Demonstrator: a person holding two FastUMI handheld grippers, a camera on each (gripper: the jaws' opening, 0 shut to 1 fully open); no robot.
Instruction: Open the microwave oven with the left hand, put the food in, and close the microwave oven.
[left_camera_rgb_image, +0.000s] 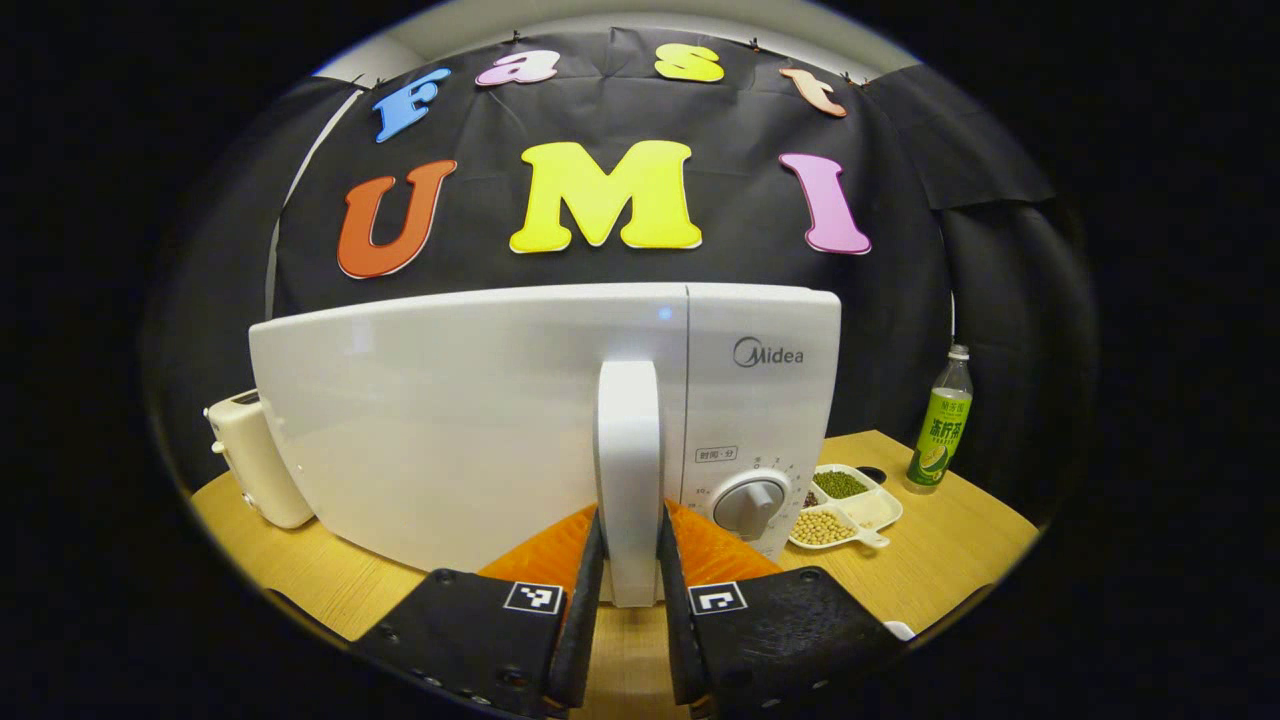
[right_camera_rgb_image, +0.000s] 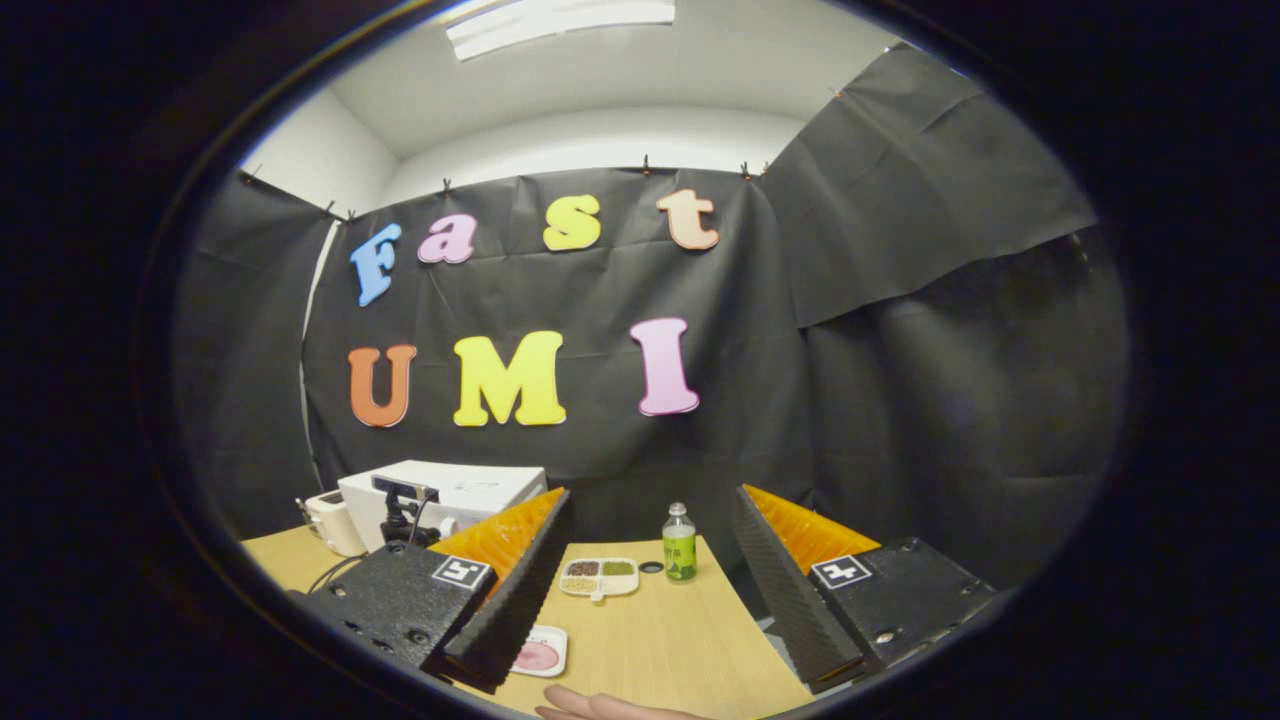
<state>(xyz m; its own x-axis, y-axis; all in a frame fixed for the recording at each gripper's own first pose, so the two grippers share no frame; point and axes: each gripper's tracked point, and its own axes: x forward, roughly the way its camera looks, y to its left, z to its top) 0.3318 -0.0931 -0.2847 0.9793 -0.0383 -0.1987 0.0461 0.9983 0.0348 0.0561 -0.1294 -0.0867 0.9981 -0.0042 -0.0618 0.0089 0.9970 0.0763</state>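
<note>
The white microwave oven (left_camera_rgb_image: 450, 420) stands close ahead in the left gripper view, its door looking flush with the control panel. My left gripper (left_camera_rgb_image: 630, 518) is shut on the upright door handle (left_camera_rgb_image: 628, 430), one finger on each side. From the right gripper view the microwave (right_camera_rgb_image: 470, 490) sits far left on the table, with the left gripper (right_camera_rgb_image: 398, 520) at its front. My right gripper (right_camera_rgb_image: 650, 600) hangs open above the table, nothing between its fingers. A white plate of pink food (right_camera_rgb_image: 540, 655) lies near the front edge, partly hidden by one finger.
A cream toaster (left_camera_rgb_image: 250, 460) stands left of the microwave. A divided dish of beans (left_camera_rgb_image: 845, 505) and a green bottle (left_camera_rgb_image: 940, 425) sit to its right on the wooden table (right_camera_rgb_image: 660, 640). A timer knob (left_camera_rgb_image: 748, 505) is beside the handle. A hand (right_camera_rgb_image: 600, 708) shows at the bottom.
</note>
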